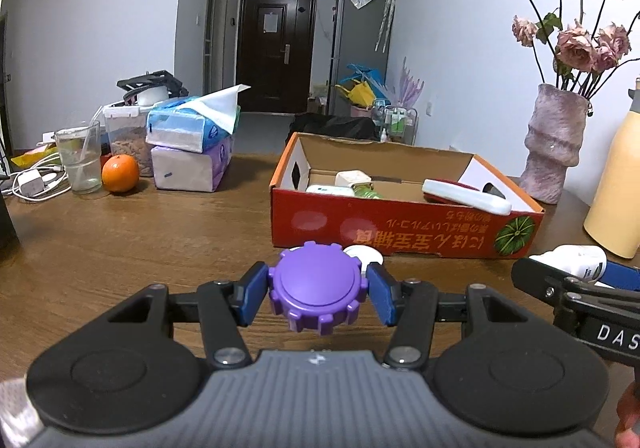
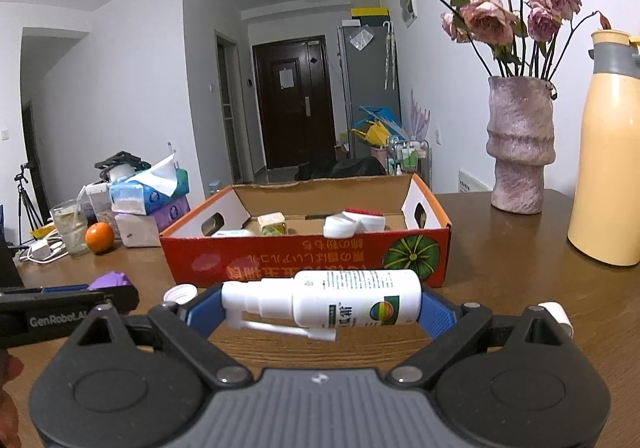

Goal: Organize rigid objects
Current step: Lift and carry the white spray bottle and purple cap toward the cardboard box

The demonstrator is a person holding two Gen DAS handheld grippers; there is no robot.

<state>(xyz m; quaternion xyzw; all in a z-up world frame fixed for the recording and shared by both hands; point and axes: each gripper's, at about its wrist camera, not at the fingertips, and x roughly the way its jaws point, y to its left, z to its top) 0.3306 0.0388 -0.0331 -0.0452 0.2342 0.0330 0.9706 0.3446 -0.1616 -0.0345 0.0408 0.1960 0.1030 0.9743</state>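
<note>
My left gripper (image 1: 318, 294) is shut on a purple ridged cap (image 1: 318, 288), held above the wooden table in front of the red cardboard box (image 1: 404, 232). A white cap (image 1: 366, 254) lies on the table just beyond it. My right gripper (image 2: 316, 306) is shut on a white spray bottle (image 2: 340, 298) lying sideways between its blue pads, nozzle to the left. The same bottle (image 1: 576, 258) and right gripper show at the right edge of the left wrist view. The open box (image 2: 304, 252) holds several small white containers.
A pink vase (image 2: 520, 144) with dried roses and a yellow flask (image 2: 608, 152) stand at the right. Tissue packs (image 1: 192, 152), an orange (image 1: 120, 173), a glass (image 1: 82, 160) and chargers crowd the left. A white cap (image 2: 181, 293) and a small white piece (image 2: 556, 313) lie near my right gripper.
</note>
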